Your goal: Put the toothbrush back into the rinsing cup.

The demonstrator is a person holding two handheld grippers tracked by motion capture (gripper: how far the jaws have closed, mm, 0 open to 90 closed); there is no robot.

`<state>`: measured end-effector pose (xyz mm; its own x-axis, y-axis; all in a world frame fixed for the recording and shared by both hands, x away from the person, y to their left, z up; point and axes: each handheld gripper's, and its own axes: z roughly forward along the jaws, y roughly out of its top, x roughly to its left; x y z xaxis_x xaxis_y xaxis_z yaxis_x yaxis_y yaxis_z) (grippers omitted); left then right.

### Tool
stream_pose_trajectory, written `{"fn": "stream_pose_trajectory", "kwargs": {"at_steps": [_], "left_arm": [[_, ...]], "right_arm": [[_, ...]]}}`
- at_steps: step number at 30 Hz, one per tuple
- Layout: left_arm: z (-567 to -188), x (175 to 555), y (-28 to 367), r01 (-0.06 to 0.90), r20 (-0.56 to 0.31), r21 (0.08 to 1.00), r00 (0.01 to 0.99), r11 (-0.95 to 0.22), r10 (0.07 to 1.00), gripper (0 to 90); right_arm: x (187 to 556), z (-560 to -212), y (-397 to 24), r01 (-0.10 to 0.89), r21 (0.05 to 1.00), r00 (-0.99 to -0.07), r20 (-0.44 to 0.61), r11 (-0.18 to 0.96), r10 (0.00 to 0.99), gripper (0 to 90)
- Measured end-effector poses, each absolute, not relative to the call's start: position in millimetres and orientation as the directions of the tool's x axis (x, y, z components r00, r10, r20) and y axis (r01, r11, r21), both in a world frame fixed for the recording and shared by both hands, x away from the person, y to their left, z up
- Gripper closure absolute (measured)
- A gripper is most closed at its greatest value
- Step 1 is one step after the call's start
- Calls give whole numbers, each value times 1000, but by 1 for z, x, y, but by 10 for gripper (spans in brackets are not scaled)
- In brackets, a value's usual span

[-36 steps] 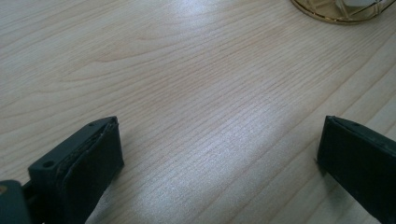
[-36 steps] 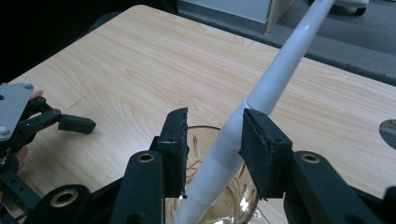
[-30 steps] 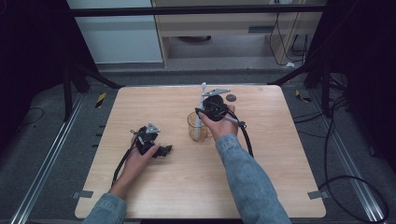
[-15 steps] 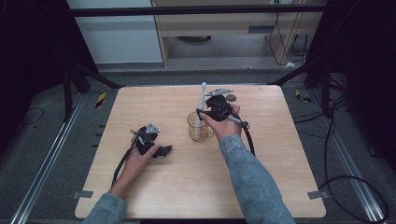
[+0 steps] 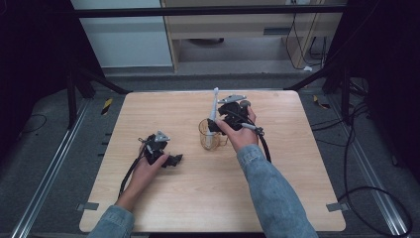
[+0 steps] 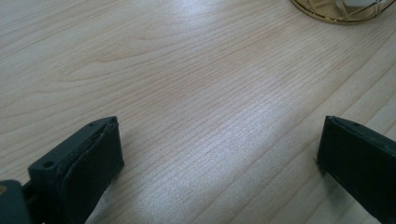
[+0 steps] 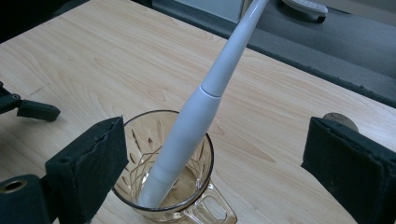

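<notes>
An amber glass mug [image 7: 135,154] stands just ahead of the right claw [image 7: 217,140]; a white toothbrush [image 7: 210,93] leans inside it; a wooden table [image 7: 93,56] lies beneath.

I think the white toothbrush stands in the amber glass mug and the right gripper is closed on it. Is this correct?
Not quite. The white toothbrush does stand in the amber glass mug, leaning, but the right gripper is not closed on it: the right gripper view shows its jaws wide apart on either side, touching nothing.
</notes>
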<state>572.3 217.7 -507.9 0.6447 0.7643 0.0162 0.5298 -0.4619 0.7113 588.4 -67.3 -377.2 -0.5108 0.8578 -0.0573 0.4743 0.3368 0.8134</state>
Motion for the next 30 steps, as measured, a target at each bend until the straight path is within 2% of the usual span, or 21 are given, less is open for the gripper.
{"fn": "stream_pose_trajectory", "kwargs": {"at_steps": [30], "left_arm": [[-508,572,218,527,22,708,648,-469,761,0]], "right_arm": [[559,-379,-117,462,806,-491,-113,369,864,75]]}}
